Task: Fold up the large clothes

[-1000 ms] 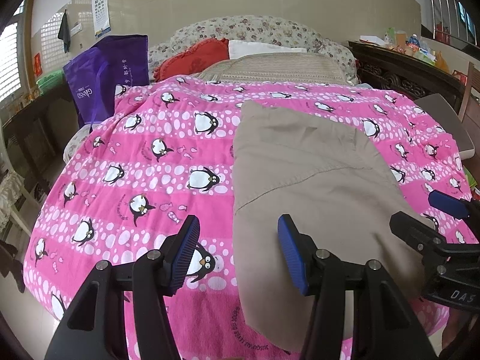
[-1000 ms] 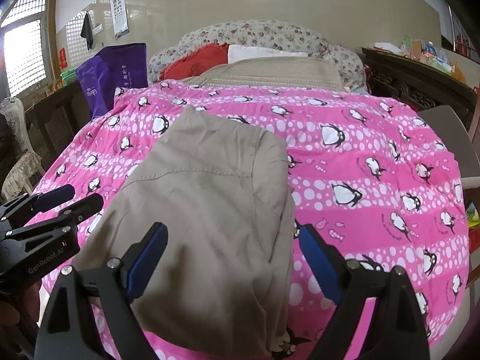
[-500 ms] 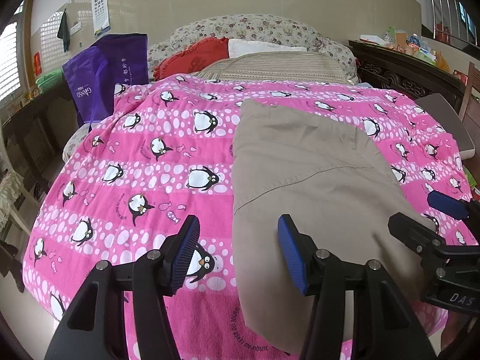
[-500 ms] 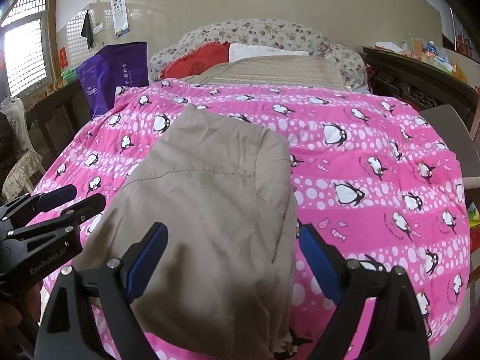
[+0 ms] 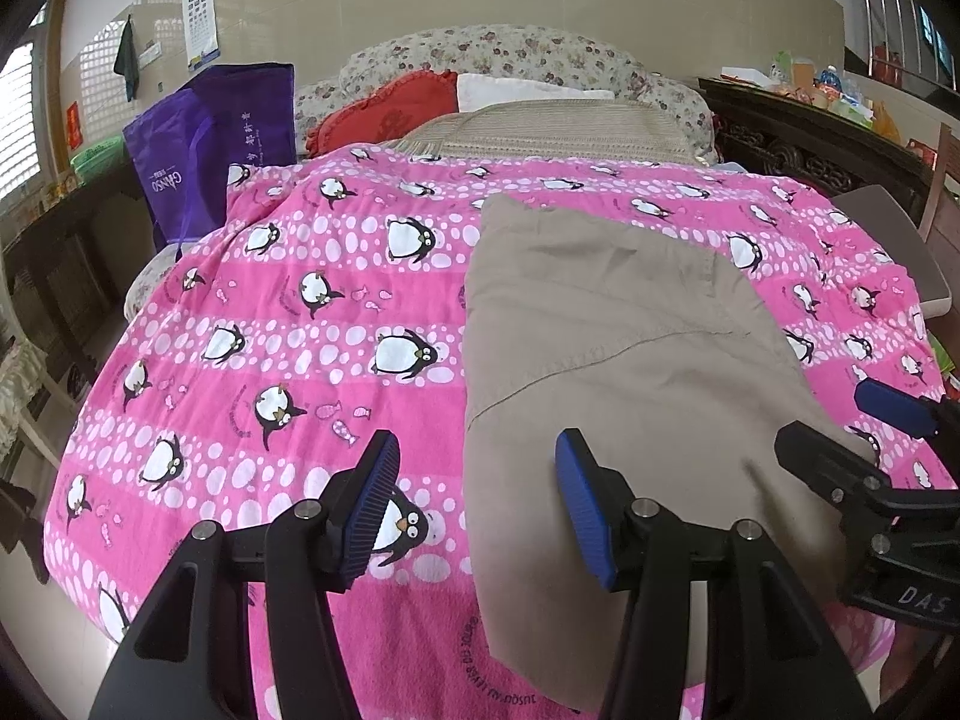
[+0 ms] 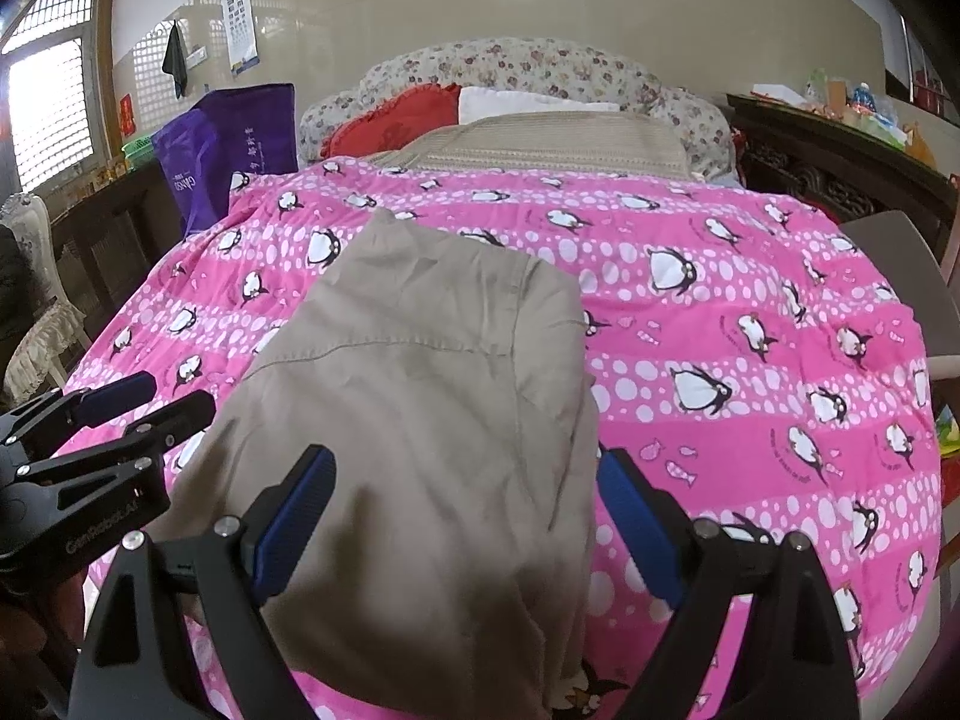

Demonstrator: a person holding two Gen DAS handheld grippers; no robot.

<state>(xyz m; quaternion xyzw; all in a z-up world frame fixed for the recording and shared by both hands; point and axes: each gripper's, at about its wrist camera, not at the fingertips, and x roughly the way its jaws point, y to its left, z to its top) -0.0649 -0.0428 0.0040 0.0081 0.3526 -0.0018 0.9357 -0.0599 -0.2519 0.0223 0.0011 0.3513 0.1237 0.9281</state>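
Change: none; both grippers and khaki garment (image 5: 612, 348) unmoved.
Left gripper (image 5: 474, 495): spread, empty, straddling garment's 9 o'clock edge.
Right gripper (image 6: 462, 516): spread wide, empty, over its near hem.
Room: bare penguin blanket (image 5: 288, 324) at 9 o'clock.

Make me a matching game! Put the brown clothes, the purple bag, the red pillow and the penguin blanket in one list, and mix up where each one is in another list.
Things:
1. brown clothes
2. purple bag
3. red pillow
4. penguin blanket

Places:
A. spread over the bed
B. at the head of the bed, beside a white pillow
C. lying on the blanket, near the tools
D. standing at the bed's left side

Pairs: 1-C, 2-D, 3-B, 4-A
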